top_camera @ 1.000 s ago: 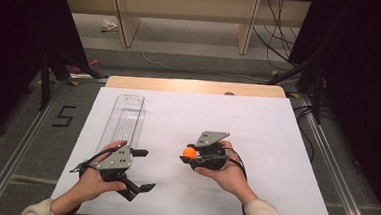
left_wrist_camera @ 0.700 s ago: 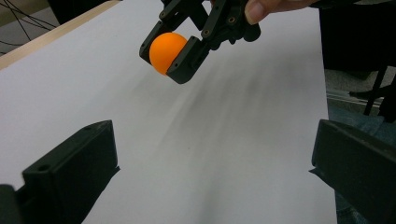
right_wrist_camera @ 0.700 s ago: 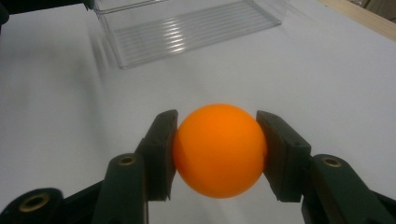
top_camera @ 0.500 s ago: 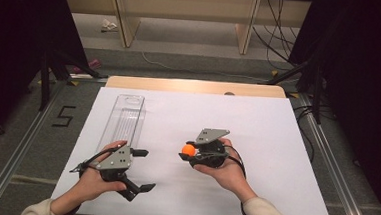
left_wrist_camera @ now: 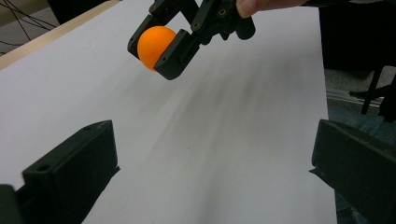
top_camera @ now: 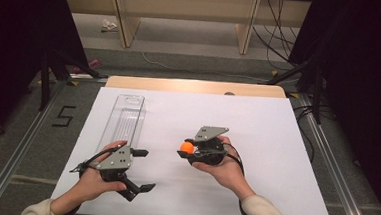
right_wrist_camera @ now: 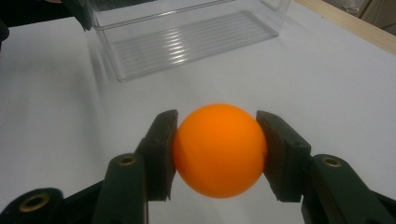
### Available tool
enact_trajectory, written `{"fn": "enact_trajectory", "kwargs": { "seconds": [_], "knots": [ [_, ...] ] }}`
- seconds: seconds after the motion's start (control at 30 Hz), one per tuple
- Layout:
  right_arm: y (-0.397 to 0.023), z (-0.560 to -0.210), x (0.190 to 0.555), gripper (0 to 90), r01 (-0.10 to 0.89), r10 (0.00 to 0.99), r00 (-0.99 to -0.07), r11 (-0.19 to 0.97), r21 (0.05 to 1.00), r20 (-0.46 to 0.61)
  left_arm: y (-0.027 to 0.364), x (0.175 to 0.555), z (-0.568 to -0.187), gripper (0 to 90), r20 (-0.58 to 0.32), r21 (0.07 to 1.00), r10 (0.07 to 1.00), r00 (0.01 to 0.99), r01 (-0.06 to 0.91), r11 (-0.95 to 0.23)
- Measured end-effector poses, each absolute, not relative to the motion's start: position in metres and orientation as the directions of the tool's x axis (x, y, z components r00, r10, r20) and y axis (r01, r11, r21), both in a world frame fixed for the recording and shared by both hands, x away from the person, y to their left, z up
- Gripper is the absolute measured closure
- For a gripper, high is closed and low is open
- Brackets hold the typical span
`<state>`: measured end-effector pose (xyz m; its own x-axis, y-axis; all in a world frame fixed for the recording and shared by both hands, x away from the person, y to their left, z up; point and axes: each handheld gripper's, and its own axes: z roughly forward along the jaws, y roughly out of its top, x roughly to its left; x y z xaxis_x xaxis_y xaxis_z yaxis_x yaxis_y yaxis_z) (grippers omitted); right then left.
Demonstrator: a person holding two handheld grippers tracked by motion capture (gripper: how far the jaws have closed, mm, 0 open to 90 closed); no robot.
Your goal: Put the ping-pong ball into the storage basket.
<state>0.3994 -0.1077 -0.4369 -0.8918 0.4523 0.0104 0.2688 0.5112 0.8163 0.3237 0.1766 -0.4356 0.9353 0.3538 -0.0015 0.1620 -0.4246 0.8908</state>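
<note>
1. Since a second ago almost nothing has changed: the right gripper has kept its place, jaws clamped on the orange ball just above the bench.
2. The left gripper waits near left, jaws wide open and empty.
3. The grip looks settled, so I judge the ball ready to carry left and far into the clear tray.

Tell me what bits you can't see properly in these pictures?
- Far side of the orange ball, right gripper view: the ball itself hides it.
- Near end of the clear tray, high view: the left gripper covers it.
- Left gripper's body, left gripper view: cut off by the bottom edge.
</note>
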Motion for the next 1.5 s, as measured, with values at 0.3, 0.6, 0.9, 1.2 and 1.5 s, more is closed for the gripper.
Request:
{"fn": "enact_trajectory", "kwargs": {
  "seconds": [0.3, 0.6, 0.9, 1.2, 1.5],
  "knots": [
    [-0.105, -0.436, 0.402, 51.5, 0.269, 0.453, -0.892, 0.507, 0.819, 0.012, 0.177, 0.324, -0.436, 0.0, -0.001, 0.891, 0.354, 0.935, 0.162, -0.425],
    [-0.103, -0.434, 0.405, 51.5, 0.267, 0.451, -0.892, 0.502, 0.822, 0.014, 0.177, 0.324, -0.435, 0.0, -0.001, 0.891, 0.353, 0.936, 0.161, -0.425],
    [-0.100, -0.433, 0.407, 51.5, 0.264, 0.449, -0.893, 0.498, 0.826, 0.015, 0.177, 0.324, -0.435, 0.0, -0.002, 0.891, 0.352, 0.936, 0.162, -0.424],
    [-0.097, -0.432, 0.409, 51.5, 0.260, 0.447, -0.895, 0.494, 0.829, 0.014, 0.177, 0.324, -0.435, 0.0, -0.003, 0.891, 0.352, 0.936, 0.162, -0.425],
    [-0.094, -0.430, 0.412, 51.5, 0.260, 0.449, -0.894, 0.486, 0.834, 0.017, 0.177, 0.324, -0.435, 0.0, -0.004, 0.891, 0.352, 0.936, 0.164, -0.424]
  ]
}}
